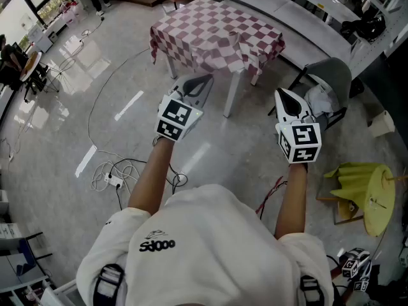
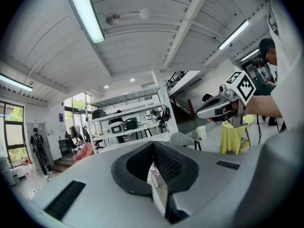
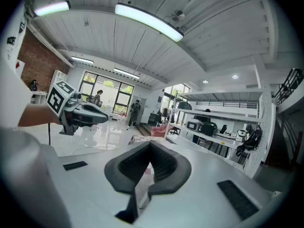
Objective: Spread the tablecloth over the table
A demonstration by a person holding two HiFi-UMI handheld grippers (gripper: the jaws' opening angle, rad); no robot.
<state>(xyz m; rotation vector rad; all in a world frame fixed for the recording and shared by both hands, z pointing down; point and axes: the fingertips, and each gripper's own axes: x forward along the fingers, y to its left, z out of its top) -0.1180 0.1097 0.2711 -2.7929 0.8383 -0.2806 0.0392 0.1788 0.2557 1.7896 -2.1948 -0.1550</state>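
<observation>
Already, the checked tablecloth [image 1: 213, 34] is lying draped over the table [image 1: 233, 97].
Nearby, the left gripper [image 1: 199, 85] and right gripper [image 1: 285, 101] are hovering short of it, jaws closed and empty.

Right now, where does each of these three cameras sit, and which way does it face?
Head view: on the person's head, looking steeply down at the checked tablecloth; shows both forearms, the left tool and the right tool.
Left gripper view: rides the left tool, facing along its shut jaws across the room; right tool at right.
Right gripper view: rides the right tool, facing likewise; left tool at left.
Shared: both gripper views show the shelving and each other's tool.
</observation>
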